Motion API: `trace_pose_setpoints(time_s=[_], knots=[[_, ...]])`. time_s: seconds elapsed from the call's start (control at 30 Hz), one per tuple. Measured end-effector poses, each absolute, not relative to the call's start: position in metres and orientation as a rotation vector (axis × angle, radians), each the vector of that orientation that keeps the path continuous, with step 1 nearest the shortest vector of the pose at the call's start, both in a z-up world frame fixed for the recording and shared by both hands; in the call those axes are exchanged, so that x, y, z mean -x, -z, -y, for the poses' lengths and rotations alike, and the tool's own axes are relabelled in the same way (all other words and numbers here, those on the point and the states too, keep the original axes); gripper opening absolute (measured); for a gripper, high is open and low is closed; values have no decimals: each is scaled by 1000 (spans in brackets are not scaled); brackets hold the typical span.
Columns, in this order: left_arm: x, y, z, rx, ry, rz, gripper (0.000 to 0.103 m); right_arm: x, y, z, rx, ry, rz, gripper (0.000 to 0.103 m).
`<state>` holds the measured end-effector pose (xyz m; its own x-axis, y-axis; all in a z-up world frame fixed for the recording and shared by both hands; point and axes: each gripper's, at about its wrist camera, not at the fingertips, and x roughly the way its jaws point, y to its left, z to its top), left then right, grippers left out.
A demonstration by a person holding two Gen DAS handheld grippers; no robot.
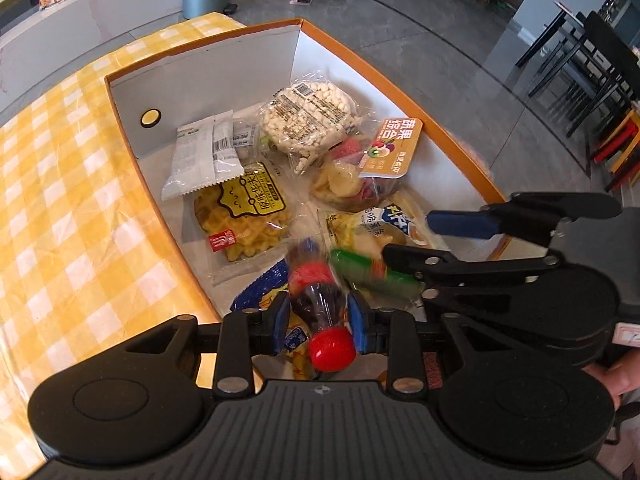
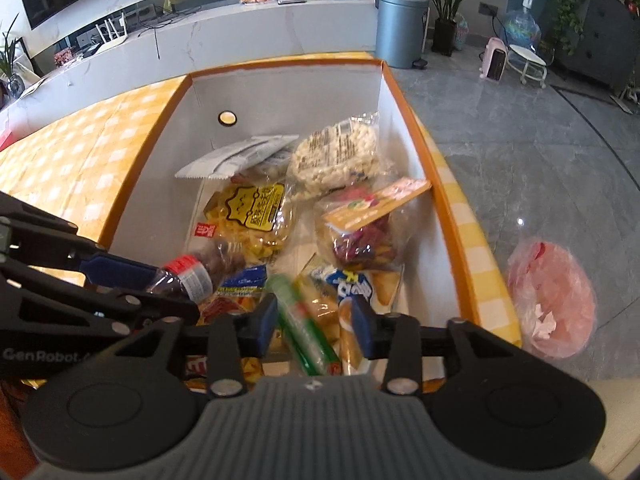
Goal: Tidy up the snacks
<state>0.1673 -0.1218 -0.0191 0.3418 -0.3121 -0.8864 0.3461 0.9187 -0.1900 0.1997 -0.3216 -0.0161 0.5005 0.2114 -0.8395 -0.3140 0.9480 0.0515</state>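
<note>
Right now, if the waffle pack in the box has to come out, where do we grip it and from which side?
Take the waffle pack by its clear film margin at the near corner beside the red tag, coming down from above. It lies flat on the box floor, so the waffle itself looks too wide for the jaws. Its far edge is tucked under the white wrapper, so probably avoid that side.

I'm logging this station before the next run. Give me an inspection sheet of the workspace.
Surface: yellow checked tablecloth.
Job's things: orange box holding waffle pack, puffed-rice cake, dried-fruit bag.
Clutter: pink plastic bag on floor.
Grippers: left tongs around cola bottle, right tongs around green tube; both items blurred, pads apparently off them.
Cables: nothing seen.
Surroundings: grey bin, chairs.
</note>
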Motion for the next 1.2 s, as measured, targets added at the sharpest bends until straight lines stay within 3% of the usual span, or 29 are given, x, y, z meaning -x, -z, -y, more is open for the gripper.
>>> trace_pose_setpoints(time_s=[0.1, 0.2, 0.5, 0.8, 1.03, 1.2], knots=[[-167, 14, 119, -34, 423, -1126, 58, -200, 13, 324, 122, -313, -996, 45], [-163, 4, 113, -17, 425, -1102, 67, -199, 9, 326, 113, -308, -994, 55], [-132, -40, 87, 25, 403, -942, 71, -184, -29, 322, 128, -299, -898, 71], [-53, -86, 50, -18, 237, -516, 81, -134, -88, 312, 131, -255, -608, 85], [5, -92, 54, -130, 58, -292, 96, -74, -108, 303, 103, -231, -380, 91], [24, -82, 66, -215, -26, -251, 96, -41, -93, 290, 138, -234, -367, 96]])
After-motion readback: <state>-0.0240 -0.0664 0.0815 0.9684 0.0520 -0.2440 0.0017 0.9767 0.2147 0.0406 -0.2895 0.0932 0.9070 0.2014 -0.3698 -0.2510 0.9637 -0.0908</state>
